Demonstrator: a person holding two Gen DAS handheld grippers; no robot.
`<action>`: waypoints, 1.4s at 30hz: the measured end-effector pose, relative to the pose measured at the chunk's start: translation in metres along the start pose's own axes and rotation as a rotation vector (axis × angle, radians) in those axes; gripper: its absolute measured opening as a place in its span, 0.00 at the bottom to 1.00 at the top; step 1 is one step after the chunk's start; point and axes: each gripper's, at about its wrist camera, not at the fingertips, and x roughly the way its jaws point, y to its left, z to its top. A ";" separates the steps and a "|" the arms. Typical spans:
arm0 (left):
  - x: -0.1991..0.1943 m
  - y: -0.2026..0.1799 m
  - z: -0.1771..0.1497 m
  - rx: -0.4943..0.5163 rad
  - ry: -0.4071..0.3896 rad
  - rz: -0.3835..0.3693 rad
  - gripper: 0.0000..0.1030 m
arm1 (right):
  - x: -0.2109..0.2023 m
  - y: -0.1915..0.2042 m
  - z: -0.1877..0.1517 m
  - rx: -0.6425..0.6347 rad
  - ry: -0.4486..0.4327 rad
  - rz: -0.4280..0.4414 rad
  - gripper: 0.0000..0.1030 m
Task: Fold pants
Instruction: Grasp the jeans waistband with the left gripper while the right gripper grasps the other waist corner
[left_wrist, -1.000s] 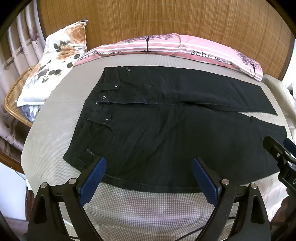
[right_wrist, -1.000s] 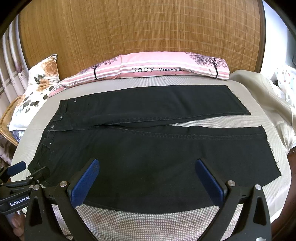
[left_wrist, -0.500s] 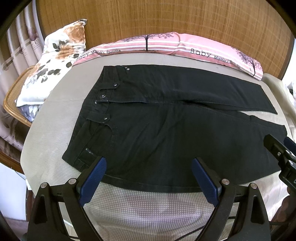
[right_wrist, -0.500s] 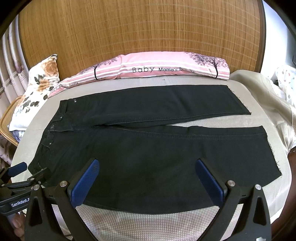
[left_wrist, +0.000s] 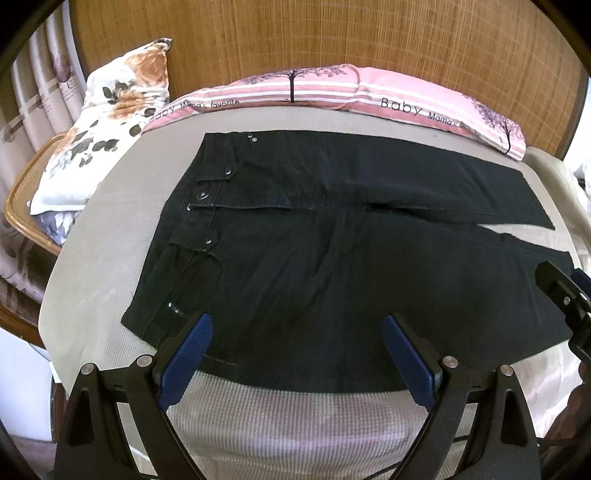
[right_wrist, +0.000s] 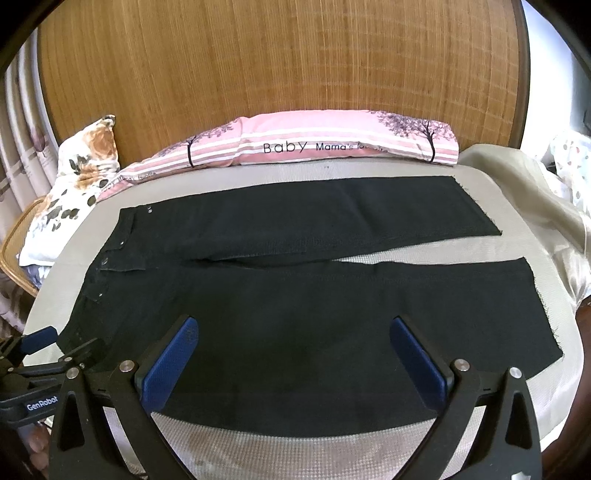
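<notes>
Nothing has visibly moved since earlier: both the left gripper and right gripper hover wide open and empty above the near edge of the black pants, apparently flat on the bed.

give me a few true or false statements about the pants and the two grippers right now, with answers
1. The black pants lie spread flat with the two legs side by side. True.
2. The left gripper is clamped on the waistband. False: its jaws stand wide apart, holding nothing.
3. The waistband with its metal buttons is at the left end of the pants. True.
4. The right gripper holds a leg hem in the air. False: it is open, holding nothing, and the hems lie flat.
5. A pink striped pillow lies beyond the pants, against the woven headboard. True.
6. The floral pillow lies on top of the pants. False: it sits apart from them, off to the left.
</notes>
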 end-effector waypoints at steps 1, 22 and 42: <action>0.001 0.001 0.002 0.001 -0.003 -0.003 0.90 | 0.001 0.000 0.002 -0.002 0.000 0.002 1.00; 0.081 0.149 0.149 -0.177 -0.018 -0.172 0.66 | 0.064 0.000 0.070 -0.071 0.037 0.211 1.00; 0.245 0.220 0.222 -0.379 0.200 -0.593 0.37 | 0.178 0.042 0.105 -0.046 0.193 0.260 1.00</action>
